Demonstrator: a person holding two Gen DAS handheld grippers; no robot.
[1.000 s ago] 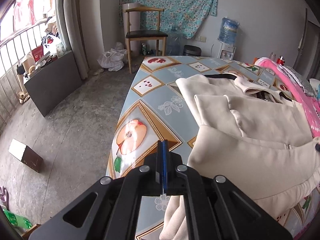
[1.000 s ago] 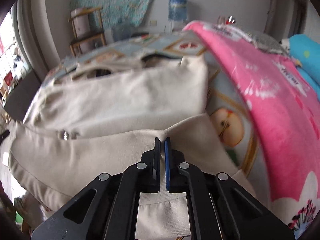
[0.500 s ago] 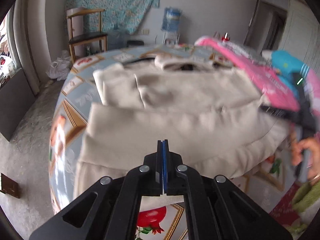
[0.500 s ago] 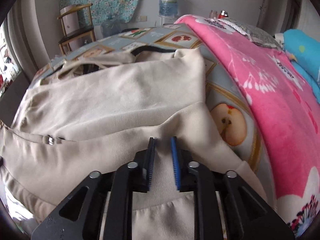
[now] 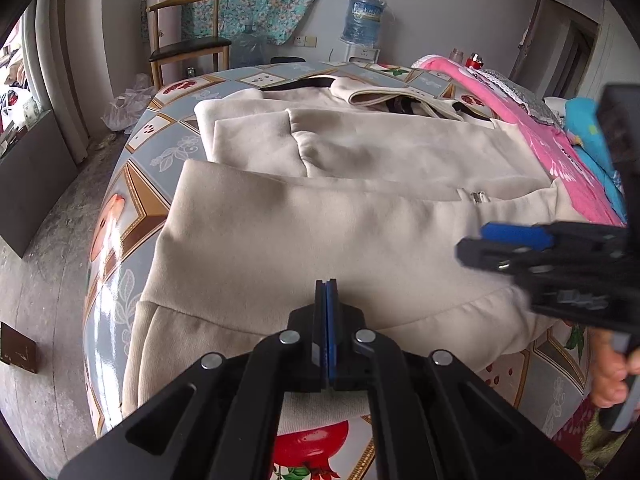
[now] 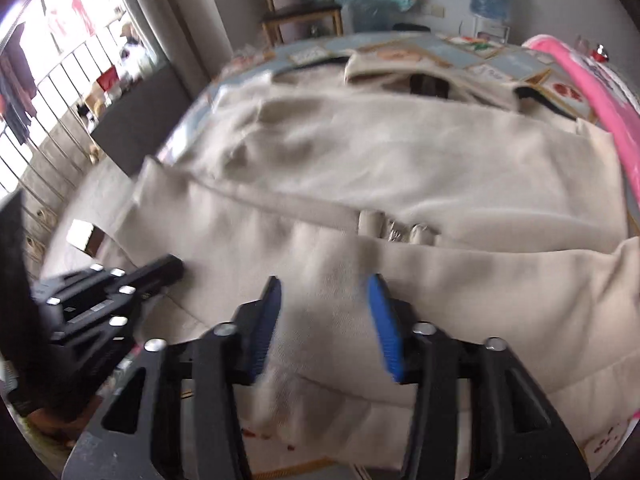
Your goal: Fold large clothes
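Fruit-print table (image 5: 132, 184) carries the cream garment (image 5: 320, 220), folded across its middle, beside the pink blanket (image 5: 532, 136). Left gripper (image 5: 326, 292) jaws closed, probably empty. Right gripper (image 6: 326, 300) jaws open over the hem. Grip both hem corners evenly before folding.

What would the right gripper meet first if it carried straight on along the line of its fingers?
Most likely the cream garment: the right gripper, jaws wide open, already has the near folded layer between its fingers, and the zipper pull lies just beyond. Depth is unclear in this blurred fisheye view.
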